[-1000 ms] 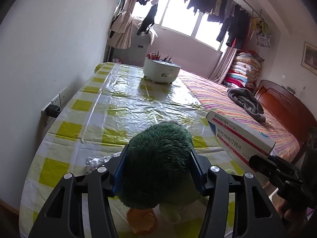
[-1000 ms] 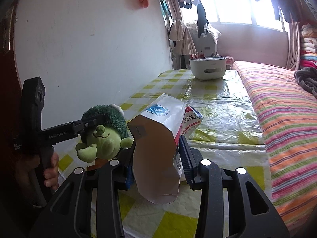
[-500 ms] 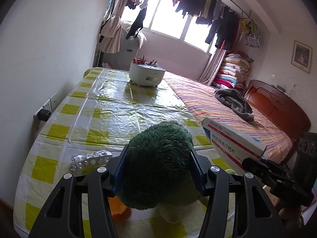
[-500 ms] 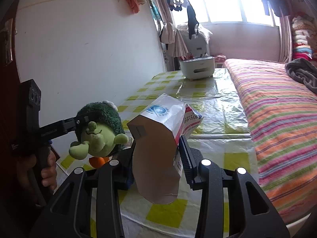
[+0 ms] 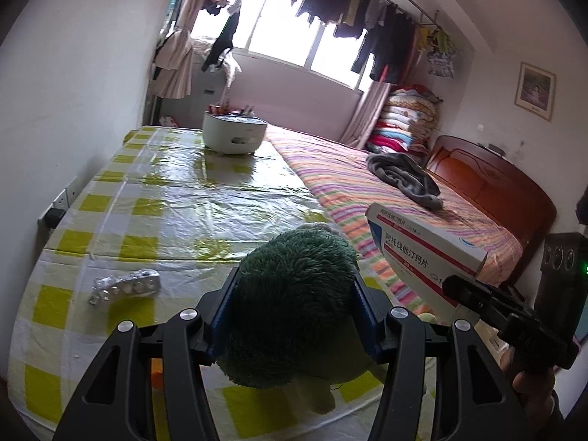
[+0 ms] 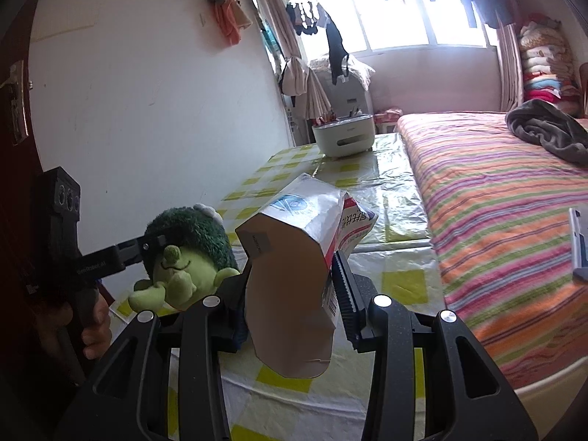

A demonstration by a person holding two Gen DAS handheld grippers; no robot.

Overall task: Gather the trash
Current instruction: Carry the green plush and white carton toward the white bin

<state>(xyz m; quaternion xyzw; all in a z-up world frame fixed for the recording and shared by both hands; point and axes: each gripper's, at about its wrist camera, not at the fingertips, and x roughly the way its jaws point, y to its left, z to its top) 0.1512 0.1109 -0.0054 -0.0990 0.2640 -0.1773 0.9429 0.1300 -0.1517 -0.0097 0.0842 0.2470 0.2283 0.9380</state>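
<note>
My left gripper (image 5: 294, 312) is shut on a green plush toy (image 5: 290, 305) with a dark furry head, held above the near edge of the table; the same plush toy (image 6: 183, 253) shows at the left of the right wrist view, clamped by that gripper. My right gripper (image 6: 290, 286) is shut on an empty white, red and blue medicine box (image 6: 297, 253), its open flap hanging toward the camera; the medicine box (image 5: 422, 253) also appears at right in the left wrist view. A crumpled silver blister pack (image 5: 126, 286) lies on the yellow-checked tablecloth (image 5: 165, 198).
A white caddy (image 5: 234, 133) with small items stands at the table's far end. A bed with a striped cover (image 6: 496, 198) and a grey blanket (image 6: 547, 128) runs along the table's right side. A white wall with a socket (image 5: 60, 202) borders the left.
Both grippers have drawn back from the table with their loads, so more tablecloth and room show. The blister pack, half hidden behind the left finger before, now lies fully in view.
</note>
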